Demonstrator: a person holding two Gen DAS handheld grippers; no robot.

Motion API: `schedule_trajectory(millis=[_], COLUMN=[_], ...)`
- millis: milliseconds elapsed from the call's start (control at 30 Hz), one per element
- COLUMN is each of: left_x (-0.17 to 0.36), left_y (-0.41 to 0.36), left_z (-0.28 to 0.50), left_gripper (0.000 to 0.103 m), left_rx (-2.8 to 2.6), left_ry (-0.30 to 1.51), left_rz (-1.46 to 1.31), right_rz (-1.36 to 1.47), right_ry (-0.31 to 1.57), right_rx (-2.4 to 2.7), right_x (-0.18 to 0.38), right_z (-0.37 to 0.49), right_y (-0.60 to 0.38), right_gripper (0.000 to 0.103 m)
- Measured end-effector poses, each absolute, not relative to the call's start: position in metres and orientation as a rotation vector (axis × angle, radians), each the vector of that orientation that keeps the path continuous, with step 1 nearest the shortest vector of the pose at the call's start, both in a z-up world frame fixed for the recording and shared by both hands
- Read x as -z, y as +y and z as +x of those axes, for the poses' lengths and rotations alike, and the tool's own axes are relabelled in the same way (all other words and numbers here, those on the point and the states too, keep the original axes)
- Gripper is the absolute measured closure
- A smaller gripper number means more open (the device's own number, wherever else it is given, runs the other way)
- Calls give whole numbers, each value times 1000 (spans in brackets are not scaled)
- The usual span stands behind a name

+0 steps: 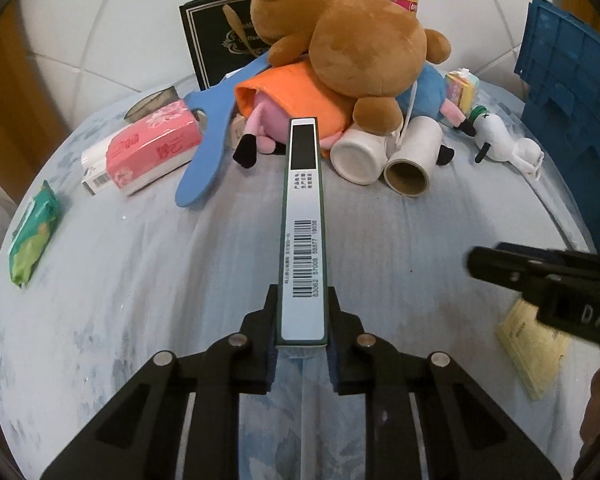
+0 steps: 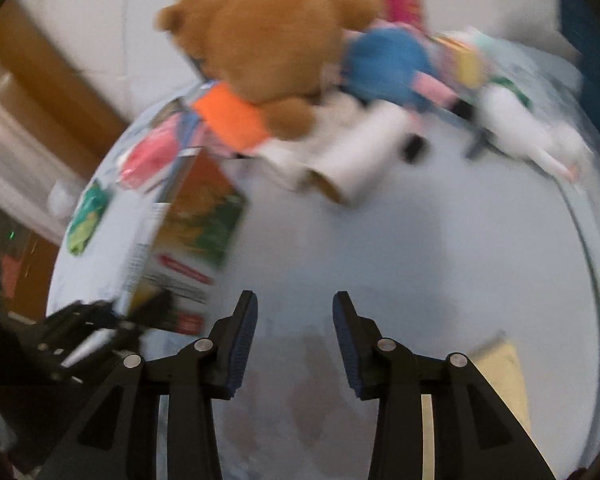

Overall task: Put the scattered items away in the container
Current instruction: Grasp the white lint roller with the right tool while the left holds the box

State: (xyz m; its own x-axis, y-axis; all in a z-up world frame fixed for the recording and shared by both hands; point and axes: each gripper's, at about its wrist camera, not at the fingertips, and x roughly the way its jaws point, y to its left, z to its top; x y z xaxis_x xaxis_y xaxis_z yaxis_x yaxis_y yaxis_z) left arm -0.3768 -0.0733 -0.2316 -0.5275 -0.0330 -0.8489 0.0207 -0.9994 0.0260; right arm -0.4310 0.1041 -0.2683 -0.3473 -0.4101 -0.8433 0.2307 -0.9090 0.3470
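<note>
While most of the clutter waits on the blue-clothed table (image 1: 140,280), I have only one item in hand and none that I can see inside the blue crate (image 1: 572,92) standing at the far right edge. My left gripper (image 1: 302,320) is clamped on the near end of a long flat box (image 1: 302,216), its barcoded edge facing up and the rest reaching out over the cloth toward the pile. My right gripper (image 2: 295,320) hangs over bare cloth with its jaws a little apart and nothing between them; that view is blurred. Left to clear, by my reckoning: the brown teddy bear (image 1: 356,40) heaped on the pig plush toys at the far side, a white cup (image 1: 358,156) and cardboard roll (image 1: 412,156) lying side by side, the pink tissue pack (image 1: 152,148), a blue paddle-shaped piece (image 1: 208,144), a green wipes packet (image 1: 34,232) at far left, a white toy (image 1: 504,144) near the crate, and a yellow packet (image 1: 528,344) at near right.
</note>
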Motion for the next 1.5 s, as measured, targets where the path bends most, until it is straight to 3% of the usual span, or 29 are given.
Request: schedule_trajectory(millis=[367, 533, 800, 1100, 1300, 1367, 1433, 1500], left_x=[180, 190, 227, 239, 237, 234, 231, 231], left_y=[-110, -127, -131, -117, -105, -104, -103, -100], left_z=[-383, -408, -443, -435, -406, -408, -413, -423], left_gripper=[84, 84, 84, 84, 83, 83, 80, 64], left_rx=[2720, 2706, 2669, 2663, 2656, 2650, 2645, 2638], left_ry=[52, 80, 90, 72, 45, 42, 36, 19], left_rz=[1324, 1362, 1485, 1536, 1599, 1604, 1606, 1611], right_rz=[1473, 1504, 1609, 1663, 1716, 1717, 1705, 1703], right_ry=[-309, -324, -331, -113, -5, -1, -18, -44], right_rx=[2376, 2382, 2380, 2345, 2277, 2288, 2308, 2324], right_x=[243, 252, 288, 275, 267, 263, 262, 264], right_z=[-460, -501, -554, -523, -476, -469, -470, -475], right_y=[125, 103, 77, 81, 89, 93, 99, 103], right_gripper=[64, 64, 43, 54, 55, 51, 40, 37])
